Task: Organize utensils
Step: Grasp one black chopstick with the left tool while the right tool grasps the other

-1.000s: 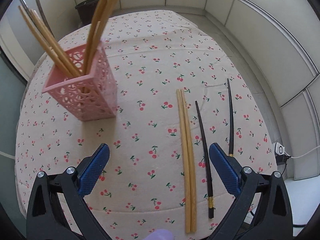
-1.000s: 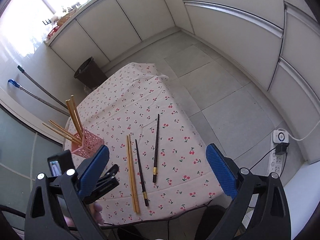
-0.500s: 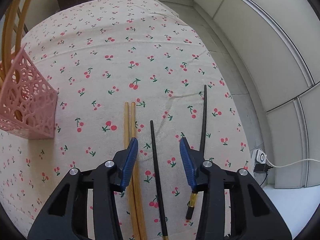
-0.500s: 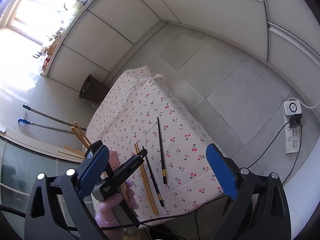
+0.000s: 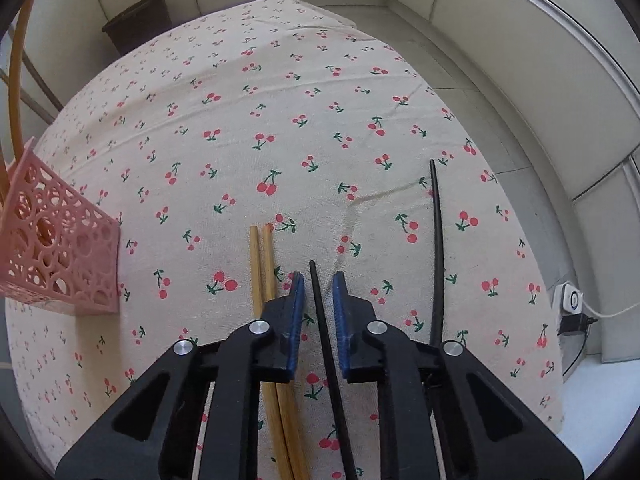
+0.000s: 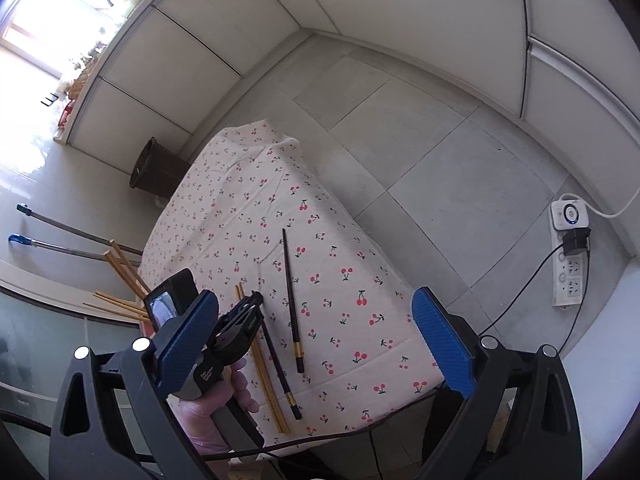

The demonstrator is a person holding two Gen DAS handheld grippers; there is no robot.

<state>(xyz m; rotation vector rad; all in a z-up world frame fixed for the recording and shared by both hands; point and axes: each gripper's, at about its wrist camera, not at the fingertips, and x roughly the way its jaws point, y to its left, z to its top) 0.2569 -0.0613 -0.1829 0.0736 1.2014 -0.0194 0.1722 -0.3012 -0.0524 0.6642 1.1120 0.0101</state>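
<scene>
L gripper (image 5: pixel 317 294) is down over the bench (image 5: pixel 280 120), fingers (image 5: pixel 296 300) nearly together after just closing in, w/ the near black chopstick (image 5: pixel 320 320) running straight up the slot between them. In the L wrist view a thin gap shows each side of the stick at the tips; further back toward the finger bases can't tell if pads touch it. Stick lies flat on the cherry-print cloth, tip poking out just past the fingertips.

Just left of the L finger – pair of wooden chopsticks (image 5: pixel 262 272), side by side, touching each other, partly under the gripper body. Second black chopstick (image 5: pixel 438 248) lies well right of the R-side finger, apart from the rest.

Pink lattice holder (image 5: pixel 60 256) stands at the bench's left edge w/ more wooden sticks (image 6: pixel 124 276) in it.

R gripper (image 6: pixel 316 336) hangs higher, off the bench's near side, fingers (image 6: pixel 440 340) spread wide – nothing in them. A gloved hand (image 6: pixel 216 408) holds the L gripper's handle in the R wrist view.
</scene>
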